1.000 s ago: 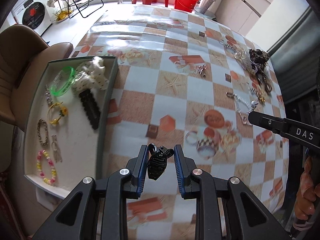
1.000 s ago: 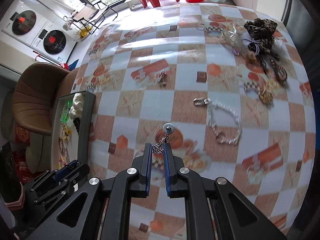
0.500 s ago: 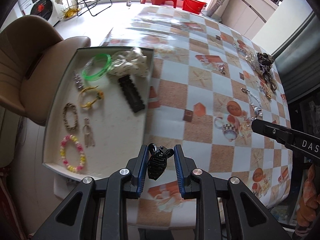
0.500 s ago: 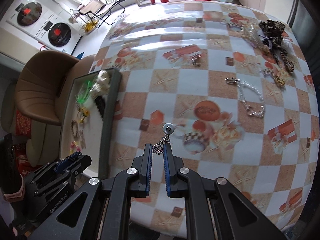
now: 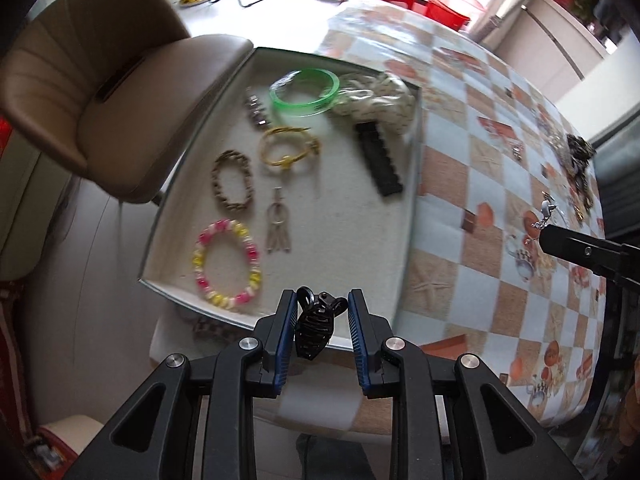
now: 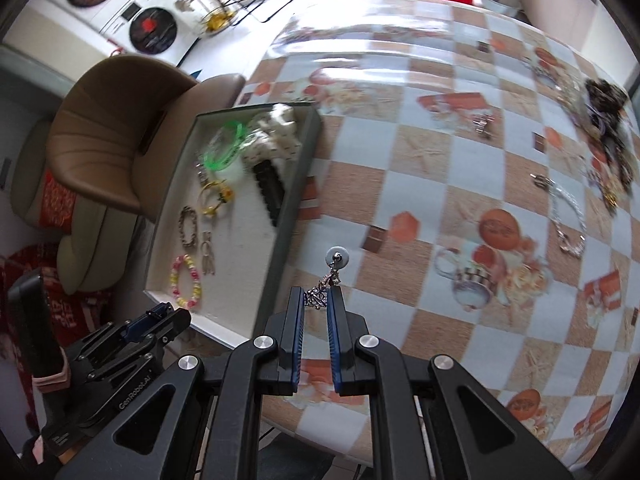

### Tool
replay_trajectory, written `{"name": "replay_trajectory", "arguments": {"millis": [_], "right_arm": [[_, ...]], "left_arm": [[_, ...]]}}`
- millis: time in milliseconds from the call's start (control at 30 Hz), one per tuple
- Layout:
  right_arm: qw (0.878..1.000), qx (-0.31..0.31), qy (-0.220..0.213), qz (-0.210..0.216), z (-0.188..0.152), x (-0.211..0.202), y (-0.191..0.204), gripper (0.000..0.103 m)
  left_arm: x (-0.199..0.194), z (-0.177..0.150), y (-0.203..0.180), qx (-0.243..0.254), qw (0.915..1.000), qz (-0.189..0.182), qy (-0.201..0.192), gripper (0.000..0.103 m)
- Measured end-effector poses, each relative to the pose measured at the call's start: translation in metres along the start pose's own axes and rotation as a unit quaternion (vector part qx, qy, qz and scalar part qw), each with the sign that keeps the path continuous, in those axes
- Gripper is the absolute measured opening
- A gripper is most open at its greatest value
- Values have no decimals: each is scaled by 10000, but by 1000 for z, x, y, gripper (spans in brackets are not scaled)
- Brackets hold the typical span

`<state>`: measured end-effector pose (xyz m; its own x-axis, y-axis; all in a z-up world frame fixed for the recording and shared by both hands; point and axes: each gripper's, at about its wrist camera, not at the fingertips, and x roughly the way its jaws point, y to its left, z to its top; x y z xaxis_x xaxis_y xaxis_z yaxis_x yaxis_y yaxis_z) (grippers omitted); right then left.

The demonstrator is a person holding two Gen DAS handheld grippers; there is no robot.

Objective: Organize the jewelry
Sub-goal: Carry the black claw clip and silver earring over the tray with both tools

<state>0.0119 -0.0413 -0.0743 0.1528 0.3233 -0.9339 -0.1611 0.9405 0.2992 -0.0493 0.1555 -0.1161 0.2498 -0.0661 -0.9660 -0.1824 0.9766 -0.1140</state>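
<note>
The left hand-held gripper [image 5: 322, 303] is clamped on a small black claw hair clip [image 5: 316, 326], held just over the near rim of the grey tray [image 5: 412, 200] at the bench [image 5: 480, 256] edge. Only the left wrist view shows the tray's contents clearly: a green bangle [image 5: 306, 94], a white dotted scrunchie [image 5: 380, 98], a long black hair clip [image 5: 379, 164], a yellow cord bracelet [image 5: 289, 150], a brown braided bracelet [image 5: 233, 182], a silver tassel earring [image 5: 277, 227] and a pink and yellow bead bracelet [image 5: 227, 266]. The right hand-held gripper [image 6: 316, 300] is closed on a dangling silver earring [image 6: 330, 276] with a round disc at its tip, over the checked cloth just right of the tray. Only the right wrist view shows the silver chain bracelet [image 6: 568, 216] lying on the bench, well apart from the tray, two washing machines [image 6: 120, 12] behind a brown chair [image 6: 108, 132], and the writing "GenRobot.AI" on the left tool's body. Unsorted pieces [image 6: 608, 120] lie at the far right edge, blurred.
</note>
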Motion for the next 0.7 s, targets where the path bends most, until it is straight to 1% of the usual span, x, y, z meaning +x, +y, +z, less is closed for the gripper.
{"name": "replay_trajectory", "arguments": {"millis": [167,333,467,700], "right_arm": [[9993,-337,133,88,15,18,25,12],[9975,-639,265,143,27,37,42,12],[9963,-750,388,187,38,52,47,12],[9954,-757,504,290,53,67,46,12]], "left_arm": [[11,3,13,-198,9998,9,55,30],[25,8,14,-307,9995,15,112,30],[34,13,14,-384,9992,6,136,30],[47,20,12,-420,9989,32,180,30]]}}
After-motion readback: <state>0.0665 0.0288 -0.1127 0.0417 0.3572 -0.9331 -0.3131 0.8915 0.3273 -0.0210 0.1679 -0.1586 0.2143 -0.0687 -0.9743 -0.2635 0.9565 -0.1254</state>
